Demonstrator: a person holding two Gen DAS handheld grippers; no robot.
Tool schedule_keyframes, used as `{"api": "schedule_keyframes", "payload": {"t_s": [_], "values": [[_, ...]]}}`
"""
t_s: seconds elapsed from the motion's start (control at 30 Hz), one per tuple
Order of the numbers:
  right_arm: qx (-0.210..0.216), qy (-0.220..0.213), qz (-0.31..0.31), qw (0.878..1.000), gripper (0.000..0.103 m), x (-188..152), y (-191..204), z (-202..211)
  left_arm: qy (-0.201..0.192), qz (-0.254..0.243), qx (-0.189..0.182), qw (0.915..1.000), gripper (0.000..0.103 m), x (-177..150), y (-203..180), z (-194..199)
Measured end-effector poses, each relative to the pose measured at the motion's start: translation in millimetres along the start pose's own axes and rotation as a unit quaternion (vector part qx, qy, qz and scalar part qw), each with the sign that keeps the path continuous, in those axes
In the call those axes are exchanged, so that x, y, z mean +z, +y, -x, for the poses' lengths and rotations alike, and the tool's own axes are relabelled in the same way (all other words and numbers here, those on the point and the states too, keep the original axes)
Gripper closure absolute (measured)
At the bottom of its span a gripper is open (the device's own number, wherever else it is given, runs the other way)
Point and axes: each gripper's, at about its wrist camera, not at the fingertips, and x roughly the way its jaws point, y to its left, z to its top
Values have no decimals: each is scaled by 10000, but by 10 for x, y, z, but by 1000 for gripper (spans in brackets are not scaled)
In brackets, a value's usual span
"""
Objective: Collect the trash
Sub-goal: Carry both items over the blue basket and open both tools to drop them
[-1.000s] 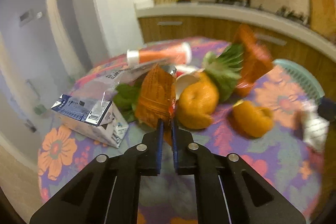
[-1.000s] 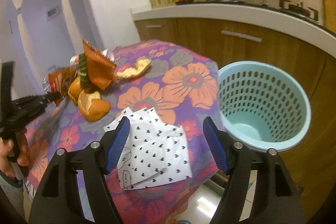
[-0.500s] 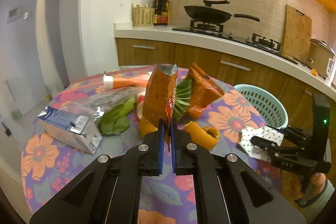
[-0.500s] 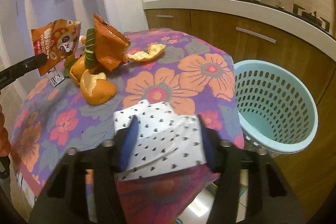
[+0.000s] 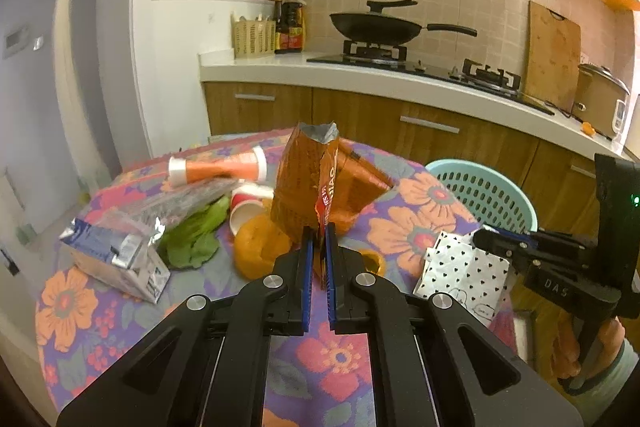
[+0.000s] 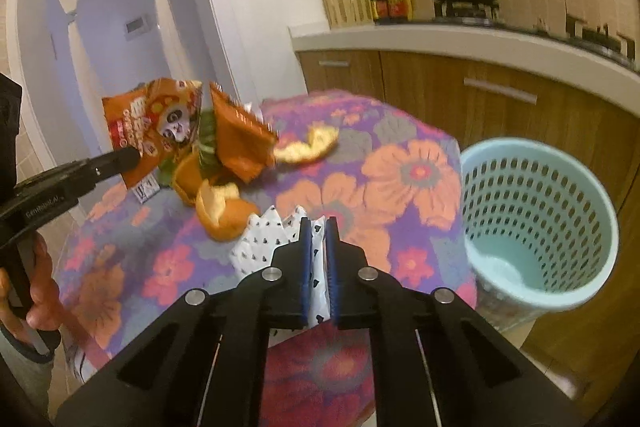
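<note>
Left gripper (image 5: 319, 247) pressed together on the lower edge of an orange snack bag (image 5: 306, 183), held upright above the flowered table (image 5: 120, 311), torn silver mouth at 12 o'clock. Same bag seen from the right wrist view at 10 o'clock, printed face with a panda figure, pinched at its lower corner by the black fingertips (image 6: 120, 159). Right gripper (image 6: 319, 247) pinched on a white paper bag with small black hearts (image 6: 264, 239), crumpled between the blue pads; in the left wrist view this paper lies at the 3 o'clock edge of the table, at the tip of the right gripper. Light blue perforated basket (image 6: 540, 227) standing on the floor just beside the table, at 3 o'clock from the right gripper, inside looking bare as far as visible. On the table, at 9 o'clock from the held snack bag: a blue and white carton (image 5: 112, 259) lying on its side, green leaves (image 5: 196, 239) partly in clear plastic, an orange tube with white ends (image 5: 218, 169) lying flat, a red and white paper cup (image 5: 248, 211) on its side. Orange peels (image 5: 260, 247) just under and beside the snack bag, a second orange bag (image 5: 356, 187) right behind it. Black wok (image 5: 376, 27) on the stove at 12 o'clock, wooden cutting board (image 5: 554, 55) leaning on the tiled wall at 2 o'clock.
</note>
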Motion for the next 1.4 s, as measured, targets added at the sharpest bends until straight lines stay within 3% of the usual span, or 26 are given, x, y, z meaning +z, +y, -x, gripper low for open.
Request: {"api": "schedule_keyframes", "payload": {"t_s": [0.27,0.57,0.67,0.87,1.1,1.4], "values": [[-304,-496,-76,9983,99,347,-273,161,-261,-223,-302,9990,99,335,-324,-64],[-1262,-820,-568,9870,99,504,-1073,369,-156,-540,-994,9935,99,682,-978,-533],[-1534,-748,-797,9821,99,459,-1374,379,47,-604,-1318,9894,99,773,-1269,-803],[-2055,-360,-1229,9702,99,312,-1871,187,545,-785,-1593,9826,99,788,-1704,-1290],[-2127,31,-1524,9652,98,115,-2104,-34,1168,-846,-1826,9725,99,737,-2015,-1788],[-2127,148,-1622,9634,92,113,-2196,-49,1431,-862,-1958,9663,96,682,-2175,-2046]]}}
